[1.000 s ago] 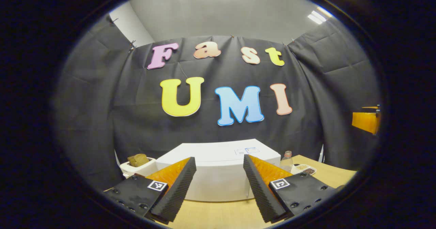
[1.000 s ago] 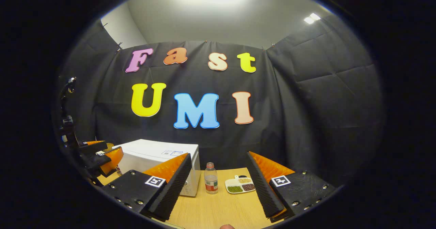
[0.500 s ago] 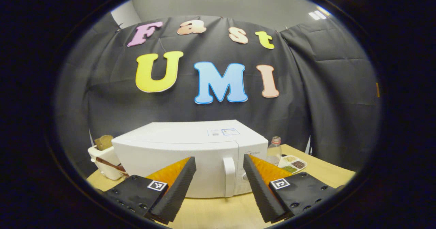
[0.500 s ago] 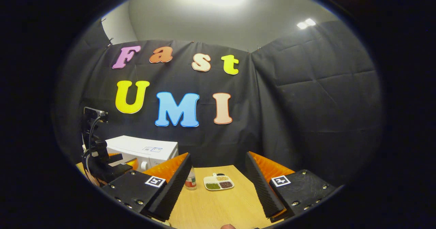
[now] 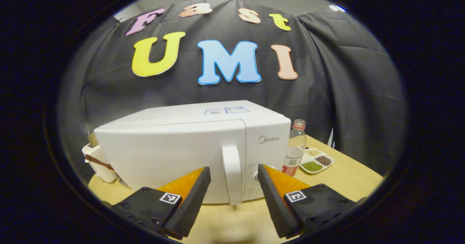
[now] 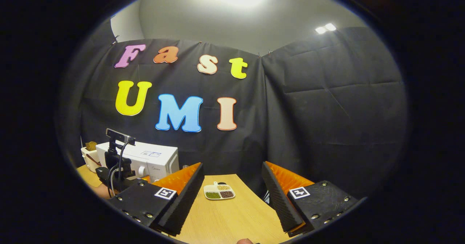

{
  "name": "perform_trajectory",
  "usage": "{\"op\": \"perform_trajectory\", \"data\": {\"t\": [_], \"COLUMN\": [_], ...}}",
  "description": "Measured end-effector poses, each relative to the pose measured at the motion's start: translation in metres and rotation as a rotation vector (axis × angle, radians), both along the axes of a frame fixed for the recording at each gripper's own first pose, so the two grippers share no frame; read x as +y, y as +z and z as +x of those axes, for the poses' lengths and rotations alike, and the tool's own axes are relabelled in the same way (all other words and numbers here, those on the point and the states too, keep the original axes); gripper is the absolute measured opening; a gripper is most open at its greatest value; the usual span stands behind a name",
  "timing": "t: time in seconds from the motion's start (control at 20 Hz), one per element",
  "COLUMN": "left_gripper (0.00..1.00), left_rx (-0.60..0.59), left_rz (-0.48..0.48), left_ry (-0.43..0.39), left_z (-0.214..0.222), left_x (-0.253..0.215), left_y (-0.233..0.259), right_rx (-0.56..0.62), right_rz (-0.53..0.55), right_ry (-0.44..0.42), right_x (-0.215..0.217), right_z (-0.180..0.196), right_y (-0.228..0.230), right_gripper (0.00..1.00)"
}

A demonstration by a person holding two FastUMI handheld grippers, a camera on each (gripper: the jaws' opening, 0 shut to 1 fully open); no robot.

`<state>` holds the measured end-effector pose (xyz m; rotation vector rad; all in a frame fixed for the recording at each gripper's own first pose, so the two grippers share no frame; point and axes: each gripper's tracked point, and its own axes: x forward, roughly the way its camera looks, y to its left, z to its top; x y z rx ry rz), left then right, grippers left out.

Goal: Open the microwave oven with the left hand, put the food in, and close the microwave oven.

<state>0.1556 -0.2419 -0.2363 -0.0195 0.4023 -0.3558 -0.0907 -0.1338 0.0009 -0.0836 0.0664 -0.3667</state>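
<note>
Microwave (image 5: 174, 153) shut on the table (image 5: 348, 178), handle (image 5: 231, 173) between the left gripper (image 5: 232, 196) fingers, wide apart, empty | Step: reaching to open; next, close on the handle, pull | Food dish (image 5: 315, 161) right of microwave; right gripper (image 6: 232, 196) open, idle | Since earlier: left gripper nearer, lower.

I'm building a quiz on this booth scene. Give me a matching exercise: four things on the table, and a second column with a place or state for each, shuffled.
Things:
1. white microwave oven
2. clear plastic bottle with a red label
3. white divided dish of beans and grains
4. white vertical door handle

Places or states:
A. between the left gripper's open fingers
B. door shut
C. rightmost on the wooden table
D. upright, just right of the microwave

Pairs: 1-B, 2-D, 3-C, 4-A
</note>
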Motion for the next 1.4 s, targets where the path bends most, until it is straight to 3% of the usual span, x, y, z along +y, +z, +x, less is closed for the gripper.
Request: {"op": "perform_trajectory", "data": {"t": [0.15, 0.25, 0.35, 0.4, 0.5, 0.65, 0.8, 1.05, 1.4], "left_gripper": [0.77, 0.6, 0.57, 0.51, 0.37, 0.3, 0.16, 0.08, 0.05], "left_rx": [-0.014, -0.007, -0.01, 0.006, 0.033, 0.059, 0.086, 0.096, 0.107], "left_rz": [0.033, 0.062, 0.068, 0.076, 0.044, 0.038, 0.006, -0.016, -0.03], "left_ry": [0.0, 0.01, 0.035, 0.042, 0.052, 0.044, 0.047, 0.071, 0.099], "left_z": [0.013, 0.018, 0.02, 0.02, 0.019, 0.019, 0.019, 0.017, 0.018], "left_x": [-0.008, -0.009, -0.007, -0.003, -0.002, -0.002, -0.002, 0.001, 0.001], "left_y": [-0.003, -0.008, -0.008, -0.011, -0.012, -0.011, -0.011, -0.007, -0.009], "right_rx": [0.001, 0.005, 0.007, 0.007, 0.003, 0.002, -0.004, -0.009, -0.034], "right_rz": [0.001, -0.002, -0.002, 0.002, 0.007, 0.016, 0.029, 0.036, 0.049], "right_ry": [-0.004, -0.002, 0.003, 0.006, 0.017, 0.038, 0.075, 0.131, 0.153], "right_x": [-0.003, -0.005, -0.005, -0.005, -0.004, -0.001, 0.006, 0.015, 0.016], "right_z": [-0.005, -0.005, -0.006, -0.007, -0.006, -0.003, 0.003, 0.014, 0.027], "right_y": [0.0, -0.002, -0.002, -0.003, -0.003, -0.006, -0.007, -0.007, -0.004], "right_gripper": [0.97, 0.97, 0.97, 0.97, 0.97, 0.97, 0.97, 0.97, 0.97]}}
